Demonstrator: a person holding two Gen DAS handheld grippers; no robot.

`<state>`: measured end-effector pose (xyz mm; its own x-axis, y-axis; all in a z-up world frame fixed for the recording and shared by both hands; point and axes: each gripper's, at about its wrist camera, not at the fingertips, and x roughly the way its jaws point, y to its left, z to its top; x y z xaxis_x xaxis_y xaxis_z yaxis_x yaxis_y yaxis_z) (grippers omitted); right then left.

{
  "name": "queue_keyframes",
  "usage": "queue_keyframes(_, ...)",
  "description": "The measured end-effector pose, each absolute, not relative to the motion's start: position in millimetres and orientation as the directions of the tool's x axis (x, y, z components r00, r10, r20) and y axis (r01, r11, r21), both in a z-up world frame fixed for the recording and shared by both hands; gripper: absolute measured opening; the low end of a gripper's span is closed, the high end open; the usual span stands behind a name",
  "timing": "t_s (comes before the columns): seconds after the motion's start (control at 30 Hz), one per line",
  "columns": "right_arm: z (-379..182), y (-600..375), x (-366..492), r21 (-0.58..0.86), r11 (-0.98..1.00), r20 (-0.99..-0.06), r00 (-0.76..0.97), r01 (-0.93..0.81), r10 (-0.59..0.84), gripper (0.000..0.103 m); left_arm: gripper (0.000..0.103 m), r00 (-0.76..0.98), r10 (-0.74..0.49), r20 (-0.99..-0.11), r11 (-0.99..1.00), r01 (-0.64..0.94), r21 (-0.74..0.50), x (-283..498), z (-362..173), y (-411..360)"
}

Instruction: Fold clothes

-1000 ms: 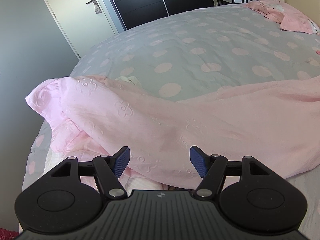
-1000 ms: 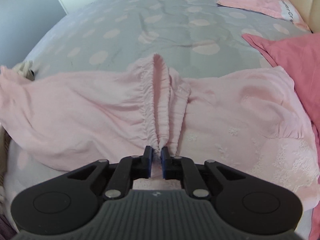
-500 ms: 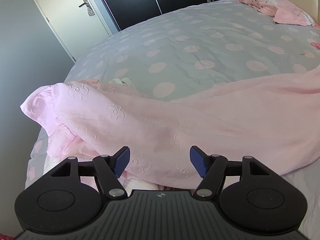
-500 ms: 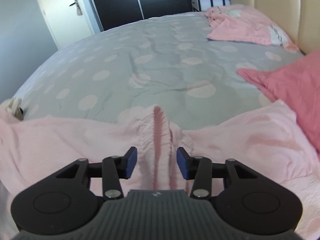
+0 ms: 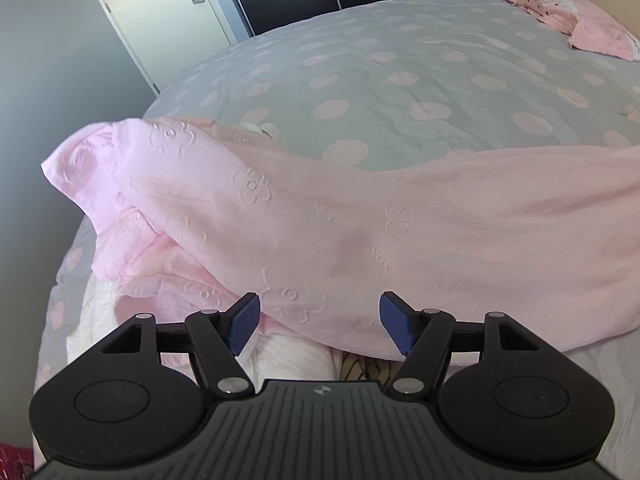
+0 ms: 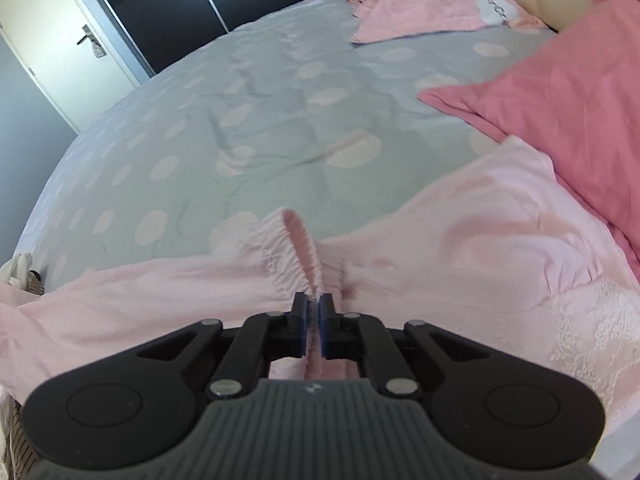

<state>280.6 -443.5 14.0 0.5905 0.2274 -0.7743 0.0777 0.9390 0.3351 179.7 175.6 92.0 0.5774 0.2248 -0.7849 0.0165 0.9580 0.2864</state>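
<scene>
Evidently early: right gripper (image 6: 314, 320) has just closed, pinching the pink garment's (image 6: 480, 240) gathered waistband (image 6: 298, 256); left gripper (image 5: 320, 322) gapes empty (nothing folded).

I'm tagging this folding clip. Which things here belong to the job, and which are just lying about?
Job:
- pale pink garment
- right gripper, jaws shut on its gathered band
- left gripper, jaws open above the garment

Lying about:
- dark pink pillow
- pale pink pillow
- spotted duvet
</scene>
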Motion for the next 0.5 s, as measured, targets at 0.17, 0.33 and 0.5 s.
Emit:
queue_keyframes(0.17,9.8,-444.4,281.4,0.303,0.952,-0.782,0.584,0.049,0.218,0.042,0.065,0.574,0.220,-0.789,0.957,0.029,0.289,182.3,90.5,171.6)
queue_keyframes(0.33,-6.4,-447.4,284.8,0.361,0.931,-0.800,0.530,0.049,0.282,0.040,0.065,0.564,0.225,-0.794,0.952,0.047,0.303,186.7,85.9,166.9)
queue_keyframes(0.5,-18.4,-437.1,287.6,0.399,0.915,-0.812,0.485,0.055,0.324,0.031,0.065,0.568,0.219,-0.793,0.953,0.050,0.298,188.2,86.7,162.4)
